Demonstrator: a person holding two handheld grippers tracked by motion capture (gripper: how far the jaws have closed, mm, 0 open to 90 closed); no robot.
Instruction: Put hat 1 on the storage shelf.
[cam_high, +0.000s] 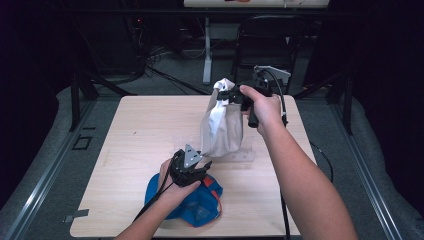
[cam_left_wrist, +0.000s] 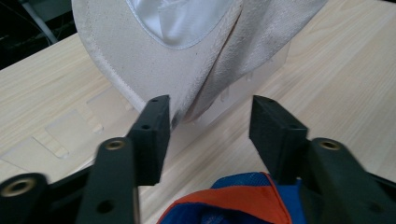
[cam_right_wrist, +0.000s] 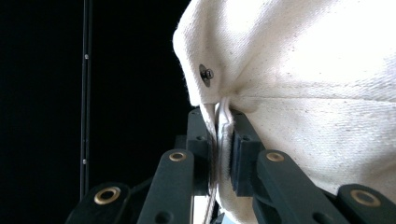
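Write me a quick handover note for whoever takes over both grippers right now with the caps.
Right gripper: jaws shut on the edge of the cream cap, holding it raised, its lower end over the clear stand on the table.
Left gripper: jaws open, empty, pointed at the cream cap's lower edge, which hangs between them but is not gripped.
Blue and orange cap: lies on the table's near edge, under the left hand.
Done: cream cap lifted.
Left: probably take its lower edge with the left gripper and settle it on the stand; the blue cap is not yet gripped.
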